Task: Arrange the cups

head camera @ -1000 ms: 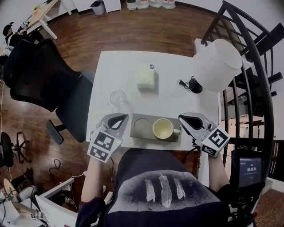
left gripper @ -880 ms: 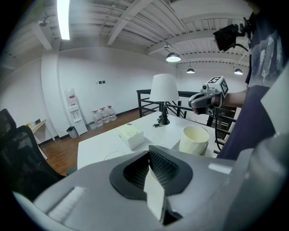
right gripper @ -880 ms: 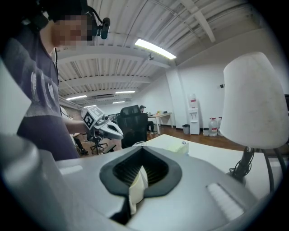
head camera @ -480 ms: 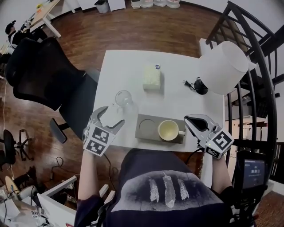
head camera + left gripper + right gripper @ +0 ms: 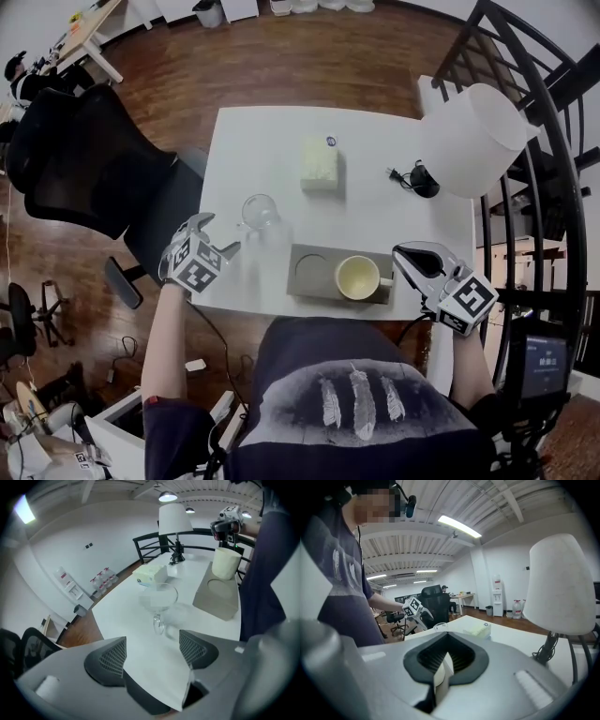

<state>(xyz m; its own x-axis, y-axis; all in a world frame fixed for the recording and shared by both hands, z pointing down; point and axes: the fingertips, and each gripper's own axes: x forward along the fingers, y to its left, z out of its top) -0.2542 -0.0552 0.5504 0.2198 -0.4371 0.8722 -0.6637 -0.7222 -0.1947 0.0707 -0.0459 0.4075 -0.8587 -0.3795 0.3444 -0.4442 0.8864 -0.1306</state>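
While glass cup (image 5: 261, 220) stands just left of tray (image 5: 323, 292), left gripper (image 5: 217, 234), jaws just opened wide and empty, should straddle it squarely, closing gently; right gripper (image 5: 405, 253), jaws pressed together, rests right of tray.

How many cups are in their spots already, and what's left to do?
One done: the cream mug sits on the right of the grey tray. In hand: nothing yet; the left tool has just been opening its jaws, empty, aimed at the glass cup. The right tool is shut. Left: the glass cup probably goes on the empty left circle.
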